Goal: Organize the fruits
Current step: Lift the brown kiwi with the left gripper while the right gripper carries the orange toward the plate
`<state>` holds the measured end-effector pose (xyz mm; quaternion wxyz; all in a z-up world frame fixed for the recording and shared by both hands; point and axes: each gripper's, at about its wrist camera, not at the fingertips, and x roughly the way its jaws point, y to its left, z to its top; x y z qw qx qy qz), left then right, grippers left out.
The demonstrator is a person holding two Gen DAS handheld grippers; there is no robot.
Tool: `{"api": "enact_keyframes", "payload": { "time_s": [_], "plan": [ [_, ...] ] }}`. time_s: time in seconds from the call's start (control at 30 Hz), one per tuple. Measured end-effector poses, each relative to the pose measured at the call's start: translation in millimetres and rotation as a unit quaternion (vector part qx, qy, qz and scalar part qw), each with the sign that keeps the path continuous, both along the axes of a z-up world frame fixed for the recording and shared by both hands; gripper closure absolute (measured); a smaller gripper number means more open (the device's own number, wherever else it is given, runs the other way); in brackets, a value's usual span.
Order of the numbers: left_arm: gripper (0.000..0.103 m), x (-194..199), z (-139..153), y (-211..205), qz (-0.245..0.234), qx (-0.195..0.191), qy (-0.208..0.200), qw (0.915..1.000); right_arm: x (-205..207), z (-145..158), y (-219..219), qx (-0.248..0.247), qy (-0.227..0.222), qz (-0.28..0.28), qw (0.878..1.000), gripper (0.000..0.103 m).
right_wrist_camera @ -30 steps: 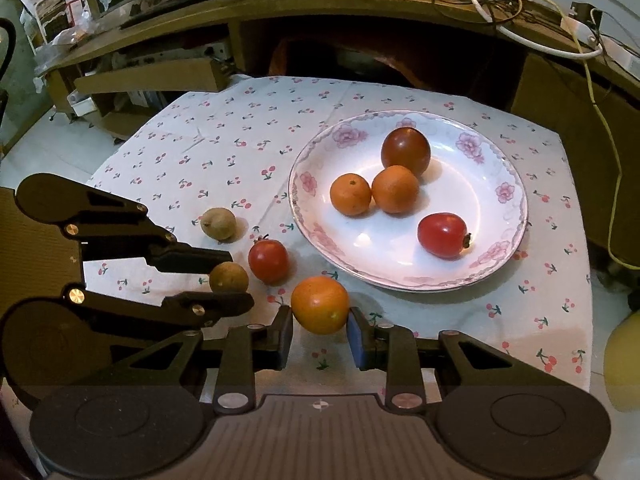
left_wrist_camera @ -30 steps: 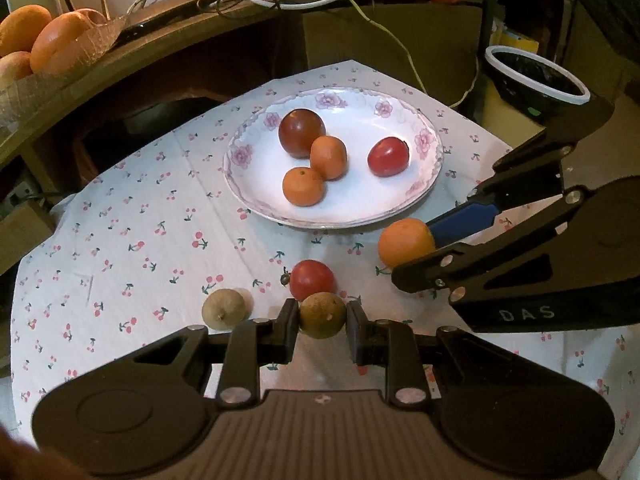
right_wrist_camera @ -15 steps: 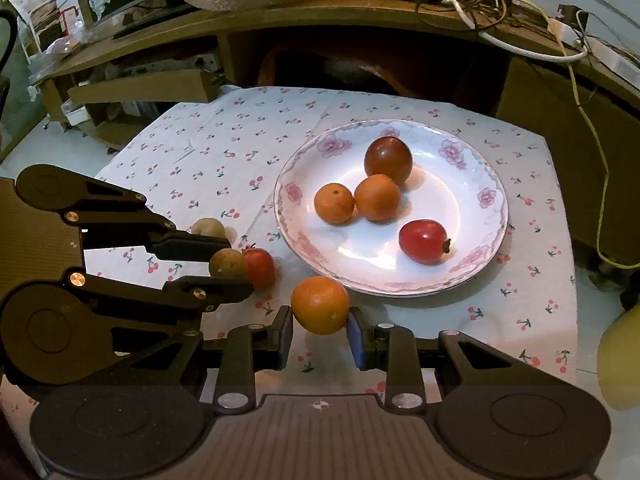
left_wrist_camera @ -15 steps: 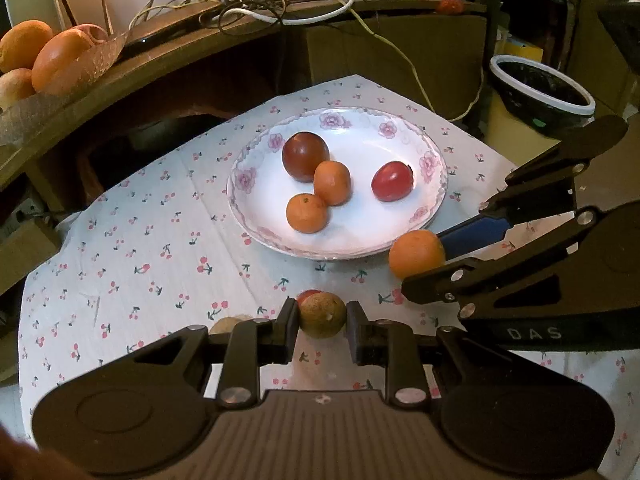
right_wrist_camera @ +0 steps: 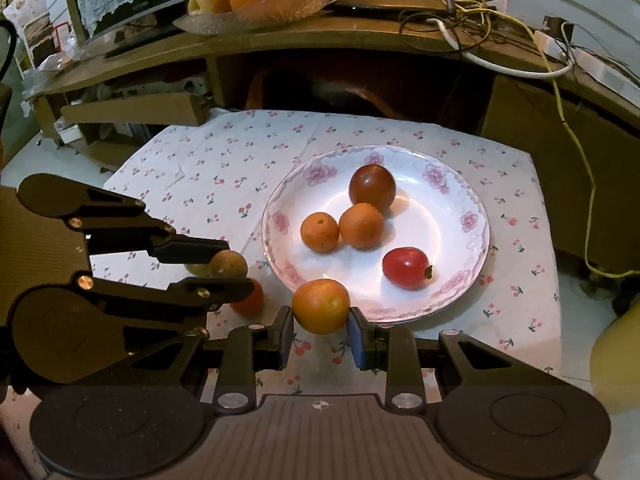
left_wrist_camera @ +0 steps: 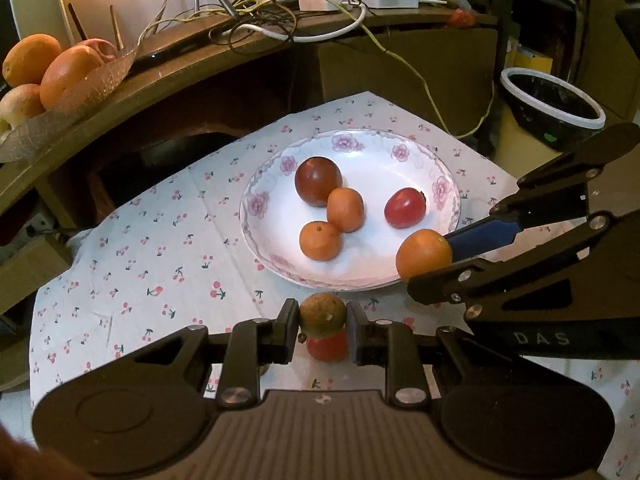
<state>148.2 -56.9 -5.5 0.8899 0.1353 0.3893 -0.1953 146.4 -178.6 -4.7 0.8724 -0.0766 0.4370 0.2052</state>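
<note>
Holding one fruit in each gripper right now. The left gripper [left_wrist_camera: 322, 330] is pinching a small brown fruit [left_wrist_camera: 322, 314] at the lower middle of its own frame, and the right gripper [right_wrist_camera: 320, 330] has its fingers clamped on an orange [right_wrist_camera: 321, 306], low in its frame against the near rim of the flowered plate [right_wrist_camera: 476, 216].

Handling guess: both are light, round and firm-ish, so they'd roll or pop out of a grip that's off-centre. Squeezing across the widest part, like now, looks right. The orange has some give; the red tomato [left_wrist_camera: 328, 346] on the cloth would bruise easiest, so go gentle on that one.

View differences: the left camera shows that tomato directly under the brown fruit, plus a dark white-rimmed bowl [left_wrist_camera: 552, 106] at upper right. The right camera hides most of the tomato behind the other gripper, but shows a second brownish fruit [right_wrist_camera: 197, 269] peeking out at left, which the left view doesn't show.
</note>
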Motion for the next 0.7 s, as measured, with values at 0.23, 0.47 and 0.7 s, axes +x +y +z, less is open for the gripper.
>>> {"api": "enact_keyframes", "payload": {
  "time_s": [0.23,0.47,0.7],
  "plan": [
    [0.072,1.8,-0.1,-1.3,0.001,0.002,-0.003,1.0000,2.4,-0.1,-0.5,-0.002,-0.002,-0.005,1.000,0.073],
    [0.073,6.6,0.9,-4.4,0.003,0.006,-0.009,0.9999,5.1,0.3,-2.0,-0.001,-0.005,-0.014,1.000,0.072],
    [0.073,10.6,1.2,-6.4,0.001,0.007,-0.012,0.9999,7.6,0.7,-4.3,-0.001,-0.008,-0.024,1.000,0.071]
  ]
}}
